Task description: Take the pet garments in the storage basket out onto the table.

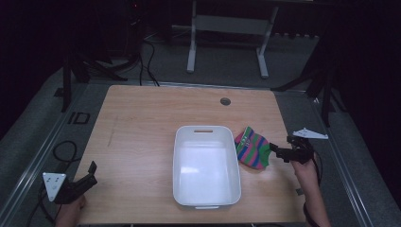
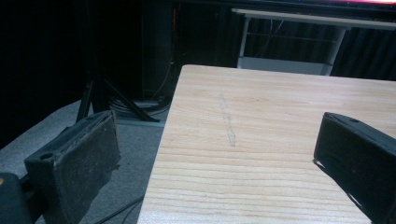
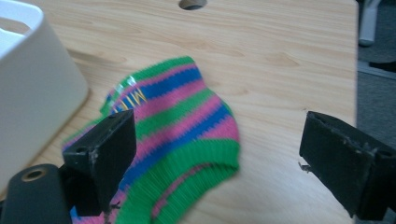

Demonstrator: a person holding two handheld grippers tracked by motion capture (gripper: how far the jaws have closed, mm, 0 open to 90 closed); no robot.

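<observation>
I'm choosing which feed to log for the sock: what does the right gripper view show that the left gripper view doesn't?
Right gripper view alone: the striped sock lying on the wood between its open jaws, the white bin wall beside it, and a round hole in the table. Left gripper view alone: the table's left edge, grey floor and a dark stand. Both: the wooden table and wide-open black jaws.

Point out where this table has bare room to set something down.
Bare wood runs left of the white bin to the left gripper, and behind the bin. It is crowded right of the bin, around the striped sock and right gripper.
</observation>
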